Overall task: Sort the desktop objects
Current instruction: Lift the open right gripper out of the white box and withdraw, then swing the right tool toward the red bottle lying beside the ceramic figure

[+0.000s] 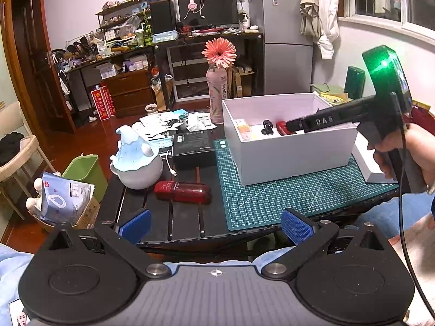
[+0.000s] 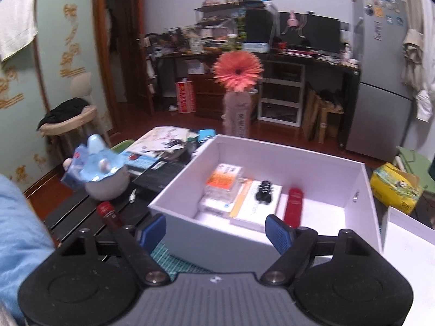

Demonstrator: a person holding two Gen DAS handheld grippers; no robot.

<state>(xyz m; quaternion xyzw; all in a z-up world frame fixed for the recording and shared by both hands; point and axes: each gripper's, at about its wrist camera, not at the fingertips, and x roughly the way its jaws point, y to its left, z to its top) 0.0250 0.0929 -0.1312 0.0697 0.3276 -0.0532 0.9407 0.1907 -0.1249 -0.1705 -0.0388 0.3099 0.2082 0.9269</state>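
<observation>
While our right gripper (image 2: 216, 231) is hanging wide open and empty over the white box (image 2: 174, 218) holding one red bottle (image 2: 293, 206), we are risking bumping its wall.

a dark slatted table (image 1: 187, 217) carries everything. on its right lies a green cutting mat (image 1: 285, 193), with an open white box (image 1: 293, 146) standing on it. left of the mat, near, a red case (image 1: 183, 191) lies on its side; beside it sits a white-and-blue pot (image 1: 137, 160). farther back are a black box (image 1: 194, 146), loose papers (image 1: 163, 125) and a pink bottle (image 1: 216, 97) holding a flower.
</observation>
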